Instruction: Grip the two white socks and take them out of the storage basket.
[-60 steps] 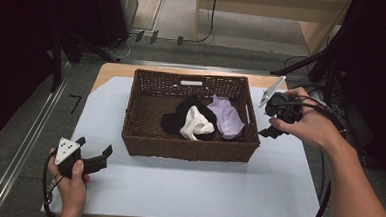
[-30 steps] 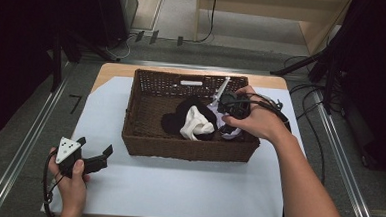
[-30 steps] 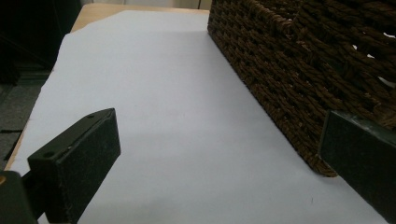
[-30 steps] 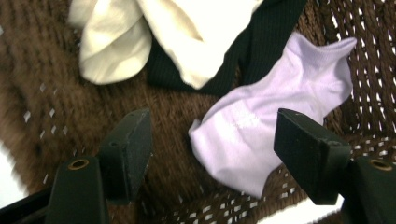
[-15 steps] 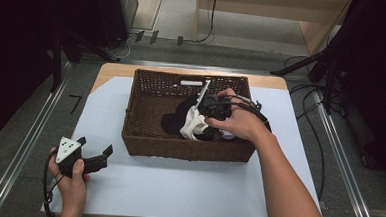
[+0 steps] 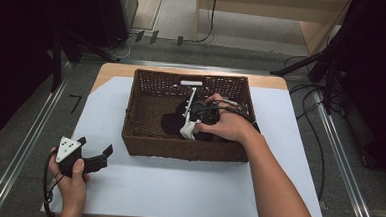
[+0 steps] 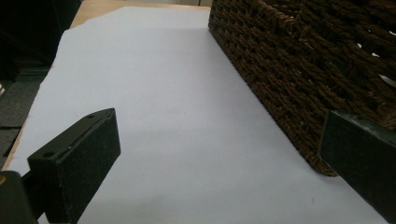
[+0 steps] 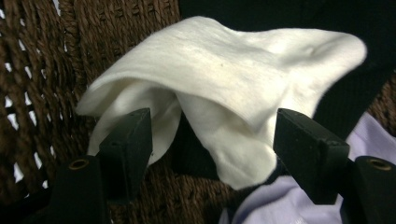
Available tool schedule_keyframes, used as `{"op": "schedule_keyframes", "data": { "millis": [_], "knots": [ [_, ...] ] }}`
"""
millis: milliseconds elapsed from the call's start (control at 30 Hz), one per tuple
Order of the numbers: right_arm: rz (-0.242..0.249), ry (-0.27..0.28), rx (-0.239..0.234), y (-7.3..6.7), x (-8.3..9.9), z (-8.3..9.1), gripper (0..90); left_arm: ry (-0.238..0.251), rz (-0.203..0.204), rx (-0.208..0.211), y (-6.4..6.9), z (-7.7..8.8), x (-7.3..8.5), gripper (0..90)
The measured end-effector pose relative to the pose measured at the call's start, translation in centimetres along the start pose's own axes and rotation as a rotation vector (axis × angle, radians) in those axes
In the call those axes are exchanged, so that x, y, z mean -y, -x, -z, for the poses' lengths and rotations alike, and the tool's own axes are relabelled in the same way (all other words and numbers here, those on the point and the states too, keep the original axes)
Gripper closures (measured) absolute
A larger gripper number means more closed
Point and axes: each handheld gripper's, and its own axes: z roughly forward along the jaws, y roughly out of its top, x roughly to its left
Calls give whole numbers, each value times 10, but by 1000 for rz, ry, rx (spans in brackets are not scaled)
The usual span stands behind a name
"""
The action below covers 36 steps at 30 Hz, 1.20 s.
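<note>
A brown wicker basket [image 6: 179, 149] stands in the middle of the table. A white sock [image 6: 187, 131] lies in it, bunched on a black cloth [image 6: 170, 122]. My right gripper [image 6: 196, 123] reaches down into the basket at the sock. In the right gripper view the jaws [image 8: 212, 121] stand wide on either side of a fold of the white sock [image 8: 224, 84], open and not squeezing it. My left gripper [image 6: 96, 146] rests open and empty at the table's front left. In its own view [image 7: 219, 126] it faces the basket's wall [image 7: 299, 79].
A lavender cloth [image 8: 280, 200] lies under the sock beside the black cloth [image 8: 345, 93]. White paper [image 6: 177, 188] covers the table around the basket. The basket's woven walls stand close around my right gripper. Cables and stands lie on the floor to the right.
My right hand has moved left from outside the basket's right rim, then down inside it to the white sock. The lavender cloth is now hidden under that hand. The left hand has stayed put.
</note>
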Motion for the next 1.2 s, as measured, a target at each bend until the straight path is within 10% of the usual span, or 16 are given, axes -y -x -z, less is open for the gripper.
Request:
{"op": "schedule_keyframes", "data": {
  "millis": [600,1200],
  "knots": [
    [-24,-14,104,-2,-10,-22,821,-5,2,9,-1,0,0,0],
    [-106,27,118,6,5,5,841,0,5,8,0,-1,0,0]
  ]
}}
